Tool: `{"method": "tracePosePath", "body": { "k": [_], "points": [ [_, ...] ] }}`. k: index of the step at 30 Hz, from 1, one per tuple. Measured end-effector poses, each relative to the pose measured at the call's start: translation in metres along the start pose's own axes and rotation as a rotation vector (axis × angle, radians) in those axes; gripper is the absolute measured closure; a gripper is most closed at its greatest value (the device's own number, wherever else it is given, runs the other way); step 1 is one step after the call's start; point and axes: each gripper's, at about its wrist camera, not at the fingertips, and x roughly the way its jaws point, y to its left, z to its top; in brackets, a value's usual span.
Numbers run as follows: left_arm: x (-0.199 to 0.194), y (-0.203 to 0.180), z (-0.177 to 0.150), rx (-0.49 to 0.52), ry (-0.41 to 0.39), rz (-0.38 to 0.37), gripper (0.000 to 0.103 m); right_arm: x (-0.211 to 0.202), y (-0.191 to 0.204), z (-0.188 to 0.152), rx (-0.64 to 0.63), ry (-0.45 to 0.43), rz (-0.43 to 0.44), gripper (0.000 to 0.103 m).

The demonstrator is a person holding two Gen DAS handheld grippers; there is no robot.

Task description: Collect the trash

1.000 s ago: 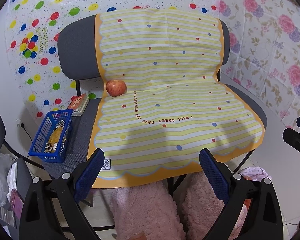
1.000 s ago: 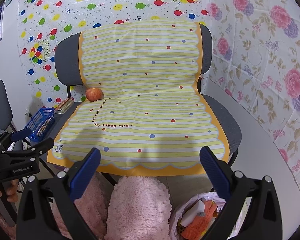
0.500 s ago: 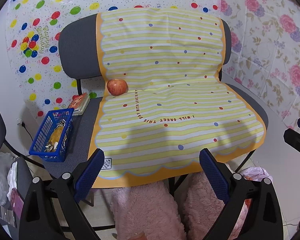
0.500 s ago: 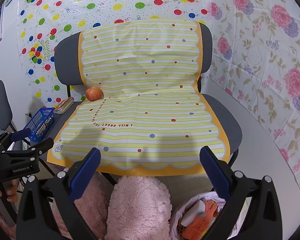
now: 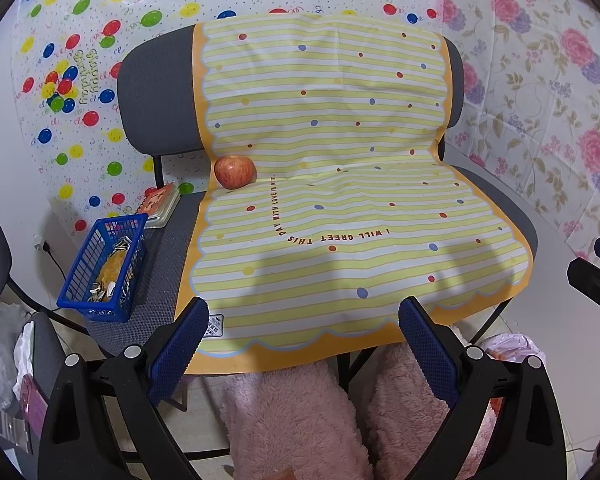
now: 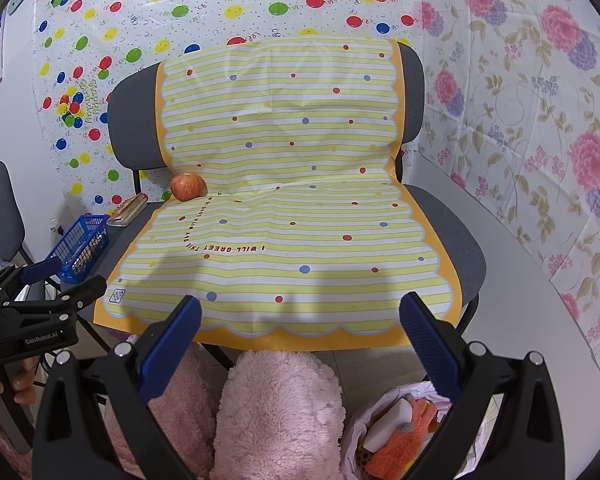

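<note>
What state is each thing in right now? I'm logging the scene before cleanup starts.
Left gripper: open, empty.
Right gripper: open, empty.
Apple: whole, resting on the mat.
Mat: draped over the chair.
Blue basket: upright, partly filled.
Trash bag: open, holding items.

A grey chair [image 5: 156, 92] stands against a wall with a balloon-pattern sheet [image 5: 80, 40]. A yellow striped cloth [image 5: 340, 208] with dots covers its back and seat. A red apple [image 5: 235, 172] lies on the cloth, at the fold of seat and back. Beside the cloth, a small book [image 5: 160, 206] lies on the seat. On the right wall hangs a flower-pattern sheet [image 6: 540, 120].
</note>
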Motion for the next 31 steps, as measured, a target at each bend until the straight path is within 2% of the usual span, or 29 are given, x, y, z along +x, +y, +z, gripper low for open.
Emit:
{"method": "tracePosePath", "body": {
  "k": [18, 23, 25, 31],
  "points": [
    [0.003, -0.002, -0.005, 0.011, 0.000, 0.002, 0.008, 0.003, 0.000, -0.003, 0.009, 0.004, -0.005, 0.006],
    [0.005, -0.006, -0.001, 0.027, -0.011, -0.017, 0.008, 0.009, -0.002, -0.003, 0.014, 0.013, 0.000, 0.006],
    [0.011, -0.006, 0.003, 0.024, 0.004, -0.029, 0.008, 0.014, -0.003, -0.001, 0.016, 0.020, 0.002, 0.006],
    [0.058, 0.007, 0.004, -0.035, 0.112, -0.021, 0.008, 0.048, -0.012, 0.006, 0.021, 0.051, -0.001, 0.006]
  ]
}}
